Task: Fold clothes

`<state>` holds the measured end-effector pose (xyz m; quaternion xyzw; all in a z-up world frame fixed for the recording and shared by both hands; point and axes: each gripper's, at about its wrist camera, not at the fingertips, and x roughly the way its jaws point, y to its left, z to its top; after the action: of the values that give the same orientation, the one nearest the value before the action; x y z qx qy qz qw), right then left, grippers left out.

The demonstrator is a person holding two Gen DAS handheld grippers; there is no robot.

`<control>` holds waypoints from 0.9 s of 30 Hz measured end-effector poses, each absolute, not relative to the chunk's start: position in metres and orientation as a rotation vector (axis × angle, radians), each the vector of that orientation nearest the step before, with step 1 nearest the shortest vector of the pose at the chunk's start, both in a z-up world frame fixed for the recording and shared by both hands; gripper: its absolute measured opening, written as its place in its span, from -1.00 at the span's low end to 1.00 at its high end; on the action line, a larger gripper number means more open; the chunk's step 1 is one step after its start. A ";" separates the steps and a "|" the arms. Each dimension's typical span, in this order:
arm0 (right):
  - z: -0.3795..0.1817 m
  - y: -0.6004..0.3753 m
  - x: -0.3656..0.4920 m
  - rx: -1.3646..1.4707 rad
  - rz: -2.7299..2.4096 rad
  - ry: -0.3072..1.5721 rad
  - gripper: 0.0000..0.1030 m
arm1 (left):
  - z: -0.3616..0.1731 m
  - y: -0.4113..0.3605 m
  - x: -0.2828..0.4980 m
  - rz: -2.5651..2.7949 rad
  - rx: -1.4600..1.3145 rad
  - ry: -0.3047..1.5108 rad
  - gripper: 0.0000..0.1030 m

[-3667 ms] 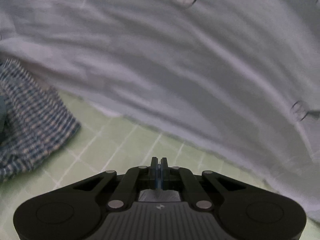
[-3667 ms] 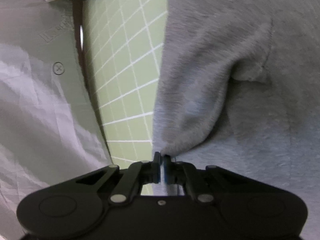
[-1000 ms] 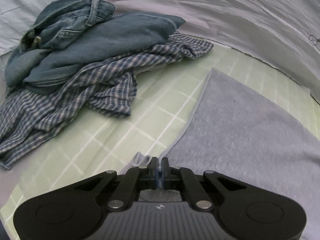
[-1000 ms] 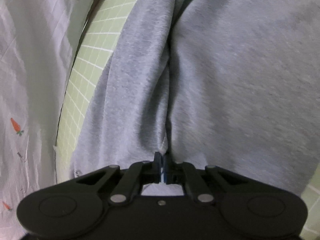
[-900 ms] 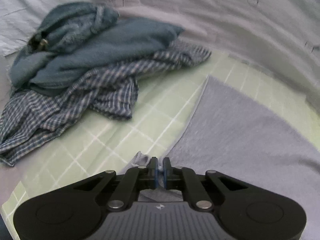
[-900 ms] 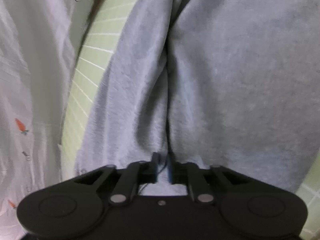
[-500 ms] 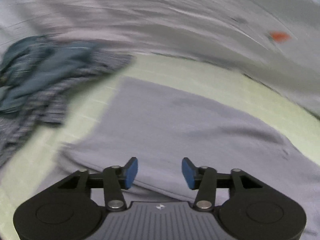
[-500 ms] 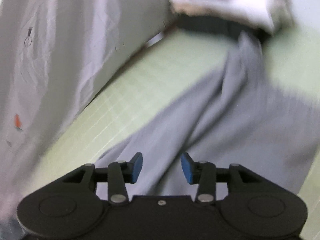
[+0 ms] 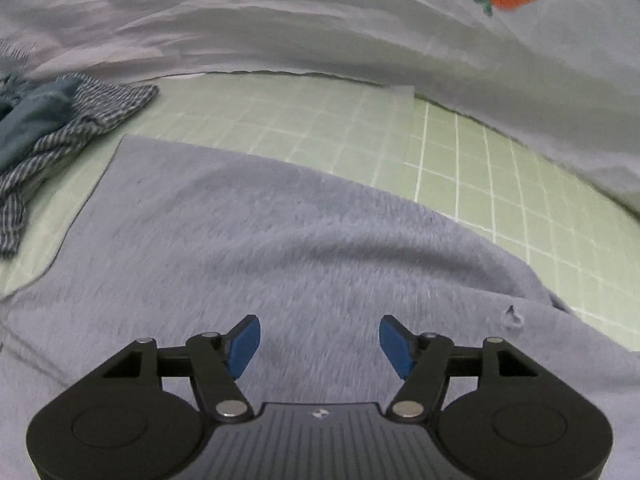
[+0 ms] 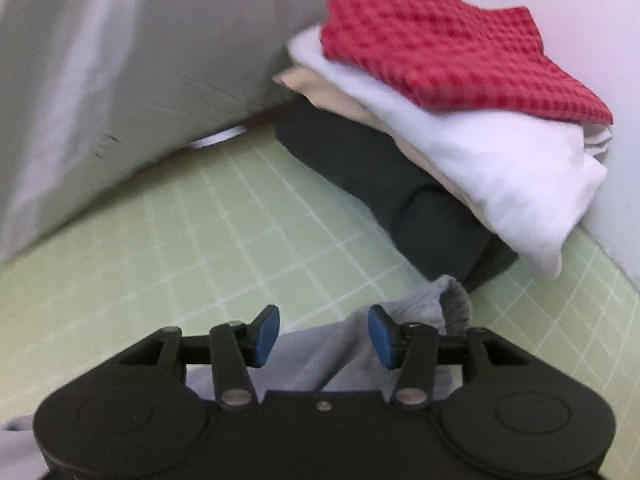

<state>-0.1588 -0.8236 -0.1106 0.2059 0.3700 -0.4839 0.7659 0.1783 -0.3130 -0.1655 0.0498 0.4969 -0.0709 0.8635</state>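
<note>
Beneath both released tongs (image 9: 320, 340) (image 10: 323, 336), the soft gray sweatshirt (image 9: 280, 240) probably lifts best by its hem.

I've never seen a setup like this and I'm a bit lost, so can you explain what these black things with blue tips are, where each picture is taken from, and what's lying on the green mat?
A person holds a two-finger tool in each hand, each with a camera looking along its blue-padded fingers. One picture comes from the left hand-held gripper, the other from the right hand-held gripper. Both are open and hold nothing. On the green grid mat a grey garment lies spread out under the left one. To its left sits a heap of checked and denim clothes. The right view shows a folded stack, red on top.
</note>
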 end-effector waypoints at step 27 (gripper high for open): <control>-0.129 -0.755 -0.279 0.485 -1.060 0.834 -0.13 | -0.190 -0.314 0.097 -0.168 0.174 1.090 0.85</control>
<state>-0.2794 -0.7553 -0.1294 0.2224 0.3823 -0.4857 0.7539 0.0967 -0.3138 -0.1897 0.0826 0.5170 -0.0798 0.8483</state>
